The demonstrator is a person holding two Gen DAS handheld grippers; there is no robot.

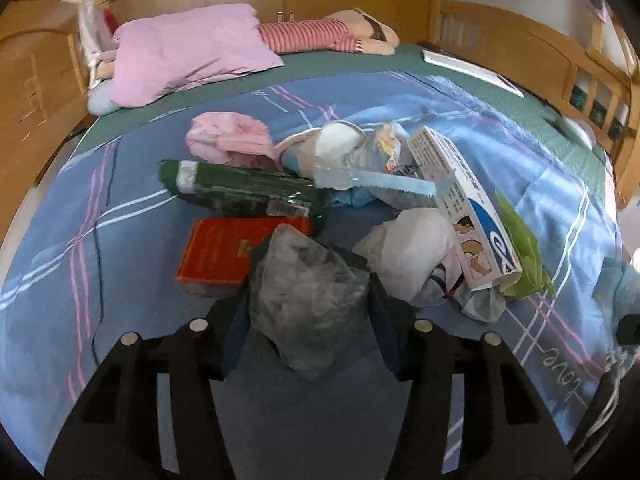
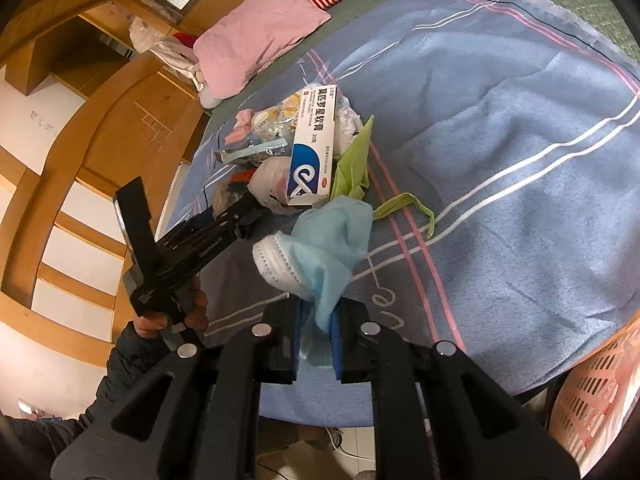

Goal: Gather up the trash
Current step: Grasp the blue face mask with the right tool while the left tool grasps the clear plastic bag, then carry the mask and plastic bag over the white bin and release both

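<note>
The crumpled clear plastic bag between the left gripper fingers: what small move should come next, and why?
Probably lift the left gripper a little. Its pads seem to press on the crumpled clear plastic bag, which lies on the blue blanket by the red box. A short lift would test the hold. The right gripper already pinches a blue face mask.

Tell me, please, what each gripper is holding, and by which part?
Left gripper: crumpled clear plastic bag, gripped at its sides. Right gripper: blue face mask, pinched at its lower end.
</note>
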